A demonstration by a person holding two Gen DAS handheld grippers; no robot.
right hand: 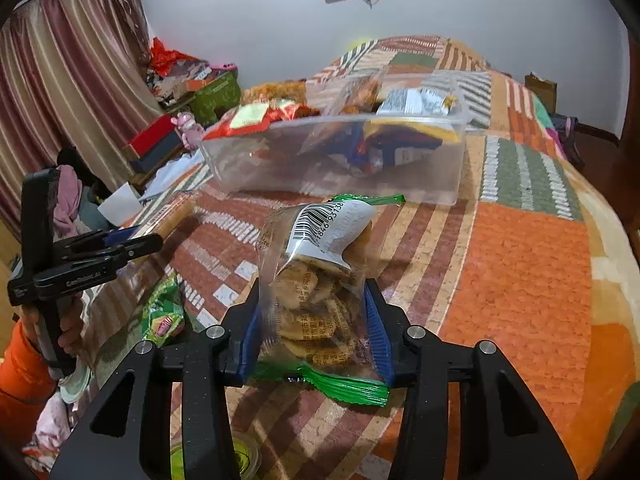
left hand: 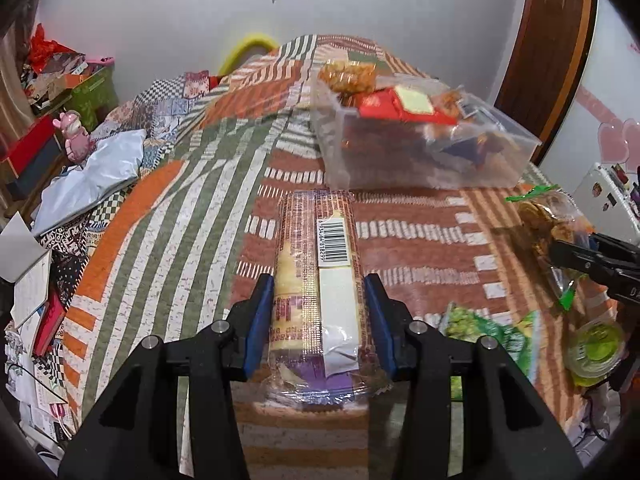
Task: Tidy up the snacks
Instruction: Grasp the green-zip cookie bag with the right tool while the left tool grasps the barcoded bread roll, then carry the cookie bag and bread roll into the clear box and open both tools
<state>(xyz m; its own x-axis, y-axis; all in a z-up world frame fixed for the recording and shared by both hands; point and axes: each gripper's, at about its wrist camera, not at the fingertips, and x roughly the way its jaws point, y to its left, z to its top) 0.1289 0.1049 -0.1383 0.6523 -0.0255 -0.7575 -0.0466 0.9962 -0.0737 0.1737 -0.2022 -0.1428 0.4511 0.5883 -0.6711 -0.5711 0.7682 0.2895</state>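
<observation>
My left gripper point(left hand: 319, 284) is shut on a long clear-wrapped biscuit roll point(left hand: 318, 264) with a barcode, held above the patterned bed point(left hand: 160, 216). My right gripper point(right hand: 312, 292) is shut on a clear bag of cookies point(right hand: 320, 280) with green sealed ends. A clear plastic box point(left hand: 420, 148) with several snack packs stands ahead of both grippers; it also shows in the right wrist view point(right hand: 340, 160). The right gripper point(left hand: 592, 256) shows at the right edge of the left view, and the left gripper point(right hand: 132, 244) with the roll at the left of the right view.
A green snack bag point(left hand: 492, 336) and a small green-lidded cup point(left hand: 596, 348) lie on the bed near me. A pink toy point(left hand: 74, 136), boxes and papers clutter the left side. A door point(left hand: 556, 60) stands at the right.
</observation>
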